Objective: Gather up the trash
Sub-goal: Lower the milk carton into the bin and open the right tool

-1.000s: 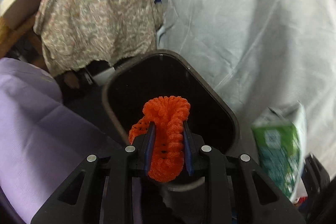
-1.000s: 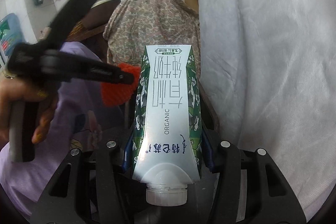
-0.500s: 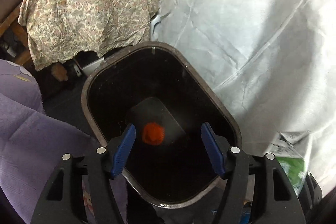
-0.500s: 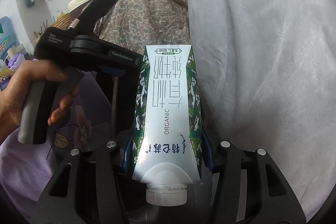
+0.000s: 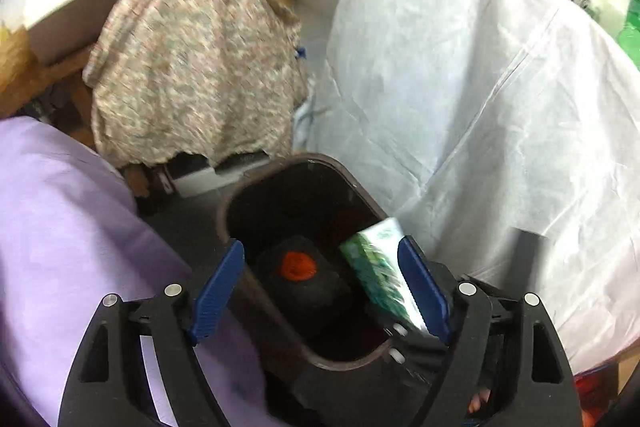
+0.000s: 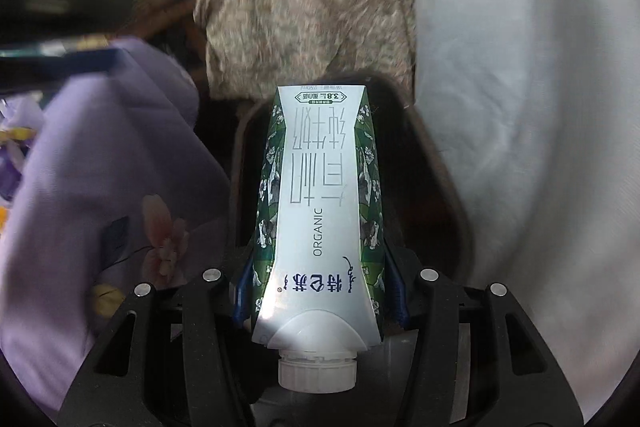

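Right wrist view: dark, rounded-rectangular plastic trash bin (image 6: 448, 187) lies directly beyond my right gripper (image 6: 320, 287), whose pads clamp the green-and-white milk carton (image 6: 320, 203) at its cap end, long axis pointing forward over the bin mouth. Left wrist view: my left gripper (image 5: 320, 283), jaws opening and empty, hangs above the same bin (image 5: 236, 211); an orange mesh wad (image 5: 298, 265) rests on its floor.
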Demonstrator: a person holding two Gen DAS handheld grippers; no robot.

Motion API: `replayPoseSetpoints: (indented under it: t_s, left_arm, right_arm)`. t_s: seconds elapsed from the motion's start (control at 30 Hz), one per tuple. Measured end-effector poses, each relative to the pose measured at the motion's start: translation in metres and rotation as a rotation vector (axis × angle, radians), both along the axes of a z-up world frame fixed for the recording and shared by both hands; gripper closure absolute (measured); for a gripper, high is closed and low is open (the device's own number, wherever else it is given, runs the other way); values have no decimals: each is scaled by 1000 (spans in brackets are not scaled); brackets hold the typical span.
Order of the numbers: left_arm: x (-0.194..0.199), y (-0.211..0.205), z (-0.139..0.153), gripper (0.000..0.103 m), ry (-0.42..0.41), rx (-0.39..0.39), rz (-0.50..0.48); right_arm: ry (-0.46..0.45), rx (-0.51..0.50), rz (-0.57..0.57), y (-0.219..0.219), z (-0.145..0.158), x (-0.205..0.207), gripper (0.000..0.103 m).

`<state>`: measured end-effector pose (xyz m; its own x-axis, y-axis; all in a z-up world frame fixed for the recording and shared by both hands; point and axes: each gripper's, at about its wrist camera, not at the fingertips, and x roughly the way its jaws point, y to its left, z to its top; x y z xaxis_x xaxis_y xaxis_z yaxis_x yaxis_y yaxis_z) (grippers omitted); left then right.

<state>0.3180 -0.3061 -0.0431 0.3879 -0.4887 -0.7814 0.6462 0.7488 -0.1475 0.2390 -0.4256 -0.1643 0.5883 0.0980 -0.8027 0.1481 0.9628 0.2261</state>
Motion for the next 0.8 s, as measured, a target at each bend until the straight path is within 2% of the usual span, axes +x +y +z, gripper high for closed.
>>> replayPoseSetpoints:
  t_s: [0.13, 0.2, 0.33, 0.53, 0.7, 0.8]
  left_arm:
    - [-19, 21, 24, 25, -78, -8, 0]
    - [-30, 27, 36, 20, -128, -13, -2]
    - [-47, 37, 49, 18, -181, -25, -20]
    - [-58, 46, 51, 17, -275, 40, -26]
    - [-63, 55, 50, 17, -290, 52, -27]
    - [-65, 60, 52, 15, -293, 48, -27]
  right_arm:
    - [138, -1, 54, 14, -27, 43, 51]
    - [193, 5, 60, 17, -41, 62, 51]
    - [268, -23, 52, 20, -64, 89, 51]
    - [328, -94, 45, 23, -80, 111, 51]
    - [353, -109, 53, 22, -88, 117, 51]
    - [348, -123, 49, 23, -88, 119, 47]
